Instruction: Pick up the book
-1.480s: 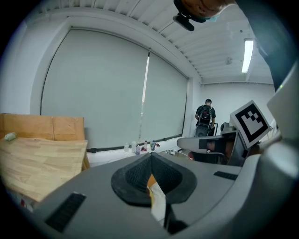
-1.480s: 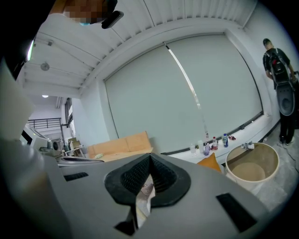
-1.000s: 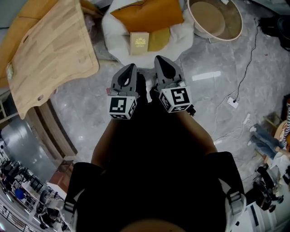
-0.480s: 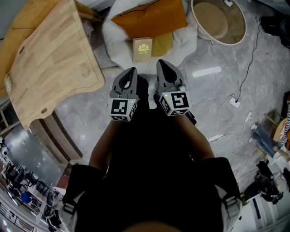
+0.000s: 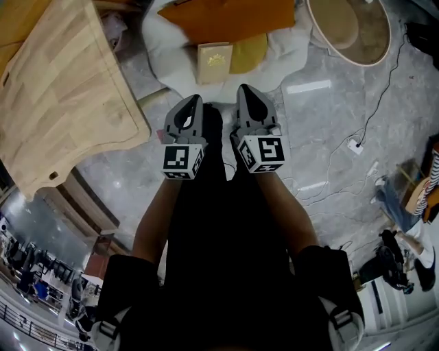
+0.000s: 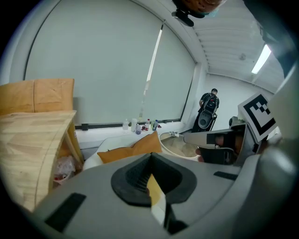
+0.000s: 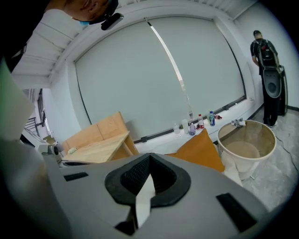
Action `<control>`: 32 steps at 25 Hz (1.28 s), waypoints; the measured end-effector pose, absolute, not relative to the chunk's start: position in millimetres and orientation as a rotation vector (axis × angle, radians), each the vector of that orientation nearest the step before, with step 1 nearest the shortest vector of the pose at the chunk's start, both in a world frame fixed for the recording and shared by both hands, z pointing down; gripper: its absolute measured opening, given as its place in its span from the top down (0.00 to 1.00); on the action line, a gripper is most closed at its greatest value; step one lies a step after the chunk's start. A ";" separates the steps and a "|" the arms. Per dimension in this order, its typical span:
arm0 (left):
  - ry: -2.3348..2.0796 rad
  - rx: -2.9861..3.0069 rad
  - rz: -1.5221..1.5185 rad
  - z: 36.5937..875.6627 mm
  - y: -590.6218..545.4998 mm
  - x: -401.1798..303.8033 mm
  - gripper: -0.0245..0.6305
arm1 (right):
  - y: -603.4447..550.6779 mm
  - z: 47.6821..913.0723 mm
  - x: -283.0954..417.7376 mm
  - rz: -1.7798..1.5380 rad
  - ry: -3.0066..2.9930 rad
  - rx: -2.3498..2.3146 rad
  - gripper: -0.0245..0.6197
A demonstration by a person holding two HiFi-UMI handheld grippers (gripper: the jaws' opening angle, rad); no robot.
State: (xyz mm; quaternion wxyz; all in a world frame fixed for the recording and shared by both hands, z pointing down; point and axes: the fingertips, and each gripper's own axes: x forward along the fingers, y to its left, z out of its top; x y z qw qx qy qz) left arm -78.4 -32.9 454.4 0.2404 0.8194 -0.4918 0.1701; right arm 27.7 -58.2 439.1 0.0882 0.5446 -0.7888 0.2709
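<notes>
In the head view the book [image 5: 215, 62] lies flat, cover up, on a white cushion [image 5: 164, 55], just below an orange pillow [image 5: 226, 17] and beside a yellow cushion [image 5: 248, 51]. Its long axis runs almost straight away from the person, slightly tilted. The left hand-held gripper [image 5: 194, 101] and right hand-held gripper [image 5: 244, 90] hang side by side above the floor [image 5: 322, 137], tips pointing toward the book but apart from it. In the left gripper view the left hand-held gripper [image 6: 150, 170] has its jaws pressed together on nothing, with the orange pillow [image 6: 133, 151] beyond. In the right gripper view the right hand-held gripper [image 7: 148, 170] is likewise closed and empty.
</notes>
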 end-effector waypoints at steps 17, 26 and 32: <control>-1.261 2.179 0.541 647.4 -80.8 -105.3 0.95 | -83.5 619.1 -7.7 0.969 -2.198 1.533 0.97; -1.207 2.095 0.564 739.0 -89.0 -109.5 0.80 | -78.7 674.7 -6.2 1.027 -2.118 1.539 0.97; -1.146 2.024 0.609 805.4 -87.3 -105.4 0.70 | -71.8 705.0 -5.8 1.071 -2.093 1.520 0.97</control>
